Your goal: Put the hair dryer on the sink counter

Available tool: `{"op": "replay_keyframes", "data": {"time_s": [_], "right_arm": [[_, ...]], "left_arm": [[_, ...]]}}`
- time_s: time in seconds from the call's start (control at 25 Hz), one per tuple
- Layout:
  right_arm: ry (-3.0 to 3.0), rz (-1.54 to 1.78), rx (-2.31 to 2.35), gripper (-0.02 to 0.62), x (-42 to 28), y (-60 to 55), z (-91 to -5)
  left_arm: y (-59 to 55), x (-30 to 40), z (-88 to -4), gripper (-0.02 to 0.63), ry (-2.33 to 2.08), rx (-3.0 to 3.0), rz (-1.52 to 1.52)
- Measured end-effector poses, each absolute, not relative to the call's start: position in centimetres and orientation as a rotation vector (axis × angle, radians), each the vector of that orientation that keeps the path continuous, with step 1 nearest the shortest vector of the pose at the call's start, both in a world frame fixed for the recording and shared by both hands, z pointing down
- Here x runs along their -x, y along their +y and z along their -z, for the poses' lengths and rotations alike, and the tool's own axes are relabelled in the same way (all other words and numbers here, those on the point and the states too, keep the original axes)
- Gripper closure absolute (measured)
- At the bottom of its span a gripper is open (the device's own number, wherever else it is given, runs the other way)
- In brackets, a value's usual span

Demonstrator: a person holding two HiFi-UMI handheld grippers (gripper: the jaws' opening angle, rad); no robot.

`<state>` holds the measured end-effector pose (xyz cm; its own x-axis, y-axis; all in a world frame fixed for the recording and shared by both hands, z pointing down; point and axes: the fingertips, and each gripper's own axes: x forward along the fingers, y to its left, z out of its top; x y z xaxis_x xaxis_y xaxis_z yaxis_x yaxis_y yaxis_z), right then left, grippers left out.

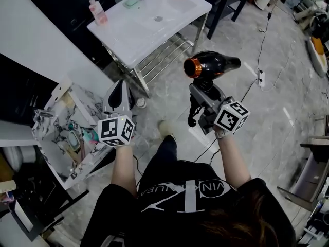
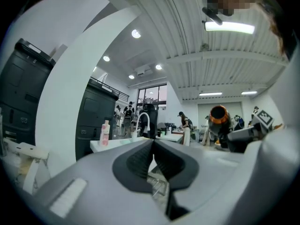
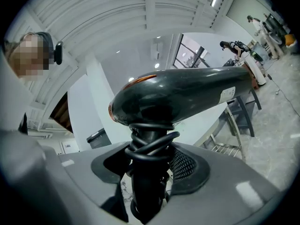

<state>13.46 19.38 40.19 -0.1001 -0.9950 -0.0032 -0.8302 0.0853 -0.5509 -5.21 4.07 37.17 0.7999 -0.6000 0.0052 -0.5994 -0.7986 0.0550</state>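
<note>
Closest to us are our own dark shirt and forearms, each hand carrying a claw. The right claw (image 1: 203, 98) is closed on the handle of the hair dryer (image 1: 212, 65), its jaws held fairly wide by that thick handle and by the cord (image 3: 150, 146) coiled round it. The right gripper view shows the handle standing upright between the pads. The barrel lies level above them, crosswise to the claw. In the head view its copper-ringed end points left, towards the sink, and the narrow end points right.

The left claw (image 1: 119, 91) has its jaws pressed together with nothing between them. It hangs just short of the sink's near corner.

So the dryer is in the air over the floor, not yet over the sink worktop (image 1: 119, 34), which lies ahead and to the left of the right claw. We judge that the carrying hand must travel forward and leftward, then lower the dryer onto the bare stretch of worktop.

The basin (image 1: 159, 15) looks empty. A pink bottle (image 1: 97, 11) stands at the far left corner. By our left arm, an open box (image 1: 60, 94) holds small odds and ends we cannot identify.
</note>
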Motion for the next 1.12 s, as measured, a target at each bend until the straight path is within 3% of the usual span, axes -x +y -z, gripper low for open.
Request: {"op": "replay_keyframes", "data": {"time_s": [0.72,1.12], "right_arm": [[2.166,0.639,1.686,0.339,-18.1,-0.7,-39.1],[2.3,0.695,1.596,0.339,-17.3,-8.8,-39.8]], "left_arm": [[-12.8,0.7,-35.7,0.606,-1.128,-2.869,0.044],[-17.8,2.5,-36.6,0.606,-1.266,-2.787,0.034]]}}
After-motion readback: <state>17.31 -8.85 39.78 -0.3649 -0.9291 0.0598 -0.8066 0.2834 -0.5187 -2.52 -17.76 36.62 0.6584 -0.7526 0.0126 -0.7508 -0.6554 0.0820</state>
